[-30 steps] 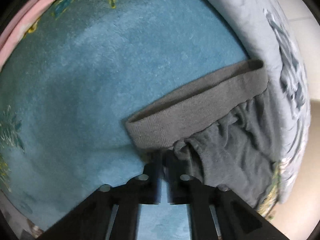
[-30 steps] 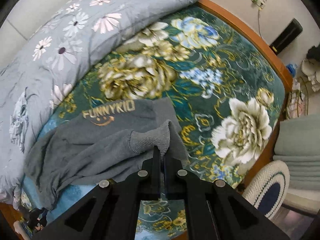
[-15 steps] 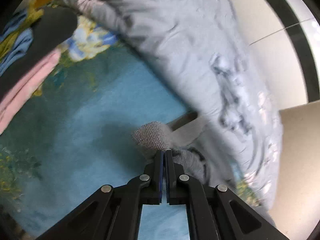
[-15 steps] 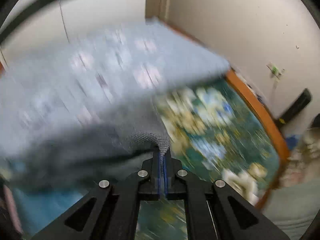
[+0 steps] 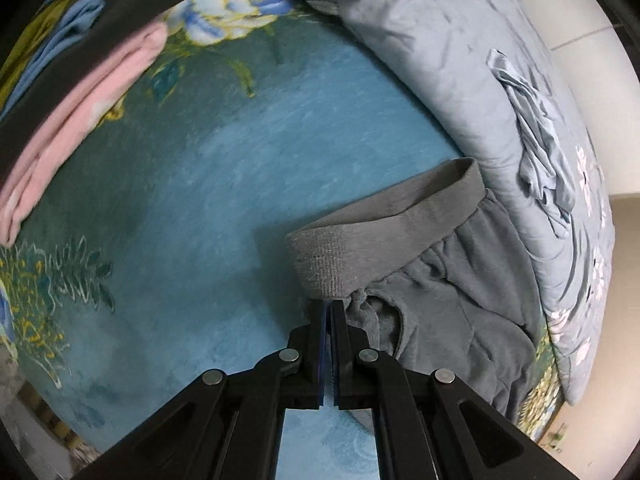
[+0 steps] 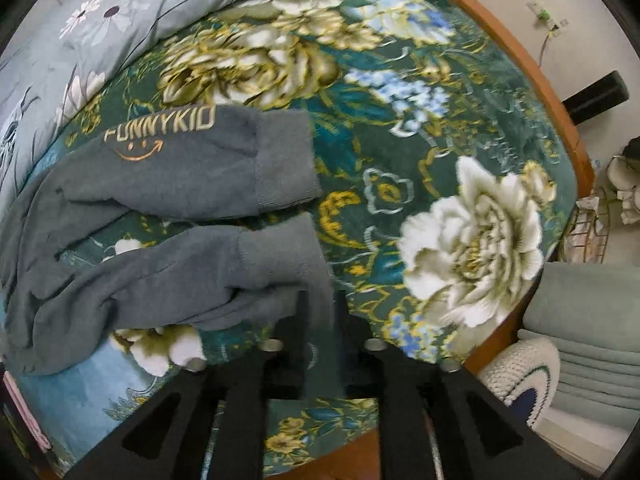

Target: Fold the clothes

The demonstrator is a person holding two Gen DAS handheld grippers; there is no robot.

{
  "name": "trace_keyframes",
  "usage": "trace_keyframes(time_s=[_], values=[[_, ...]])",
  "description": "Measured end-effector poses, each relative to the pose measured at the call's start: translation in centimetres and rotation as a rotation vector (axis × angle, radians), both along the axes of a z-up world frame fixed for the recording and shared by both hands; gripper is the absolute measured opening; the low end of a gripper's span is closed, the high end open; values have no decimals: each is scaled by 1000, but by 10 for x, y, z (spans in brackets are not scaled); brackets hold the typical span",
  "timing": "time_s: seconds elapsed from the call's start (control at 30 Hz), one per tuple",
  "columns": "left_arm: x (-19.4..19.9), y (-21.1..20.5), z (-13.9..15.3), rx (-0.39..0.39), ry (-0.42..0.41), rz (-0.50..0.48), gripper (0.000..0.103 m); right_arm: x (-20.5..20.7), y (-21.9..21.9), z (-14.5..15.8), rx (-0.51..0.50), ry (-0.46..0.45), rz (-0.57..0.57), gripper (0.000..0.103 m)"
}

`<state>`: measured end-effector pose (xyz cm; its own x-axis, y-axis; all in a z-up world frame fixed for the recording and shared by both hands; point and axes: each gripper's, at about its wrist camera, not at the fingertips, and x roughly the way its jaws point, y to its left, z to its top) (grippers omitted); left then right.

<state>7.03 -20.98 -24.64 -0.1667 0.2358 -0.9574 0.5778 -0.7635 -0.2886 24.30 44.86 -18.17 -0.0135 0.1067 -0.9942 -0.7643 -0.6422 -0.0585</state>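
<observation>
Bedspread (image 6: 400, 92) sharp again; grey trousers (image 6: 192, 184) now lie spread, right jaws parted.

Left wrist view: looked down along its fingers, close over the blue bedspread (image 5: 200, 208), facing the grey quilt (image 5: 460, 60).
Right wrist view: sat low, looking across the bed toward its wooden edge (image 6: 520, 56).
Shared: grey trousers (image 5: 440, 280), quilt.

item: grey sweatpants (image 6: 168, 184), "FUNNYKID" print in gold
pose: legs parallel, cuffs right, ribbed waistband (image 5: 384, 224) rumpled
location: on bed
</observation>
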Motion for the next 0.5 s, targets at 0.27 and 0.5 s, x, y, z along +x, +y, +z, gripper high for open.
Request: trace_keyframes(time_s=[0.27,0.5], values=[[10,6,7,11,-1,15,2,6,10,-3,-166,188,-206,38],[11,10,11,18,-5,26,2,-17,8,-79,-347,222,-558,38]])
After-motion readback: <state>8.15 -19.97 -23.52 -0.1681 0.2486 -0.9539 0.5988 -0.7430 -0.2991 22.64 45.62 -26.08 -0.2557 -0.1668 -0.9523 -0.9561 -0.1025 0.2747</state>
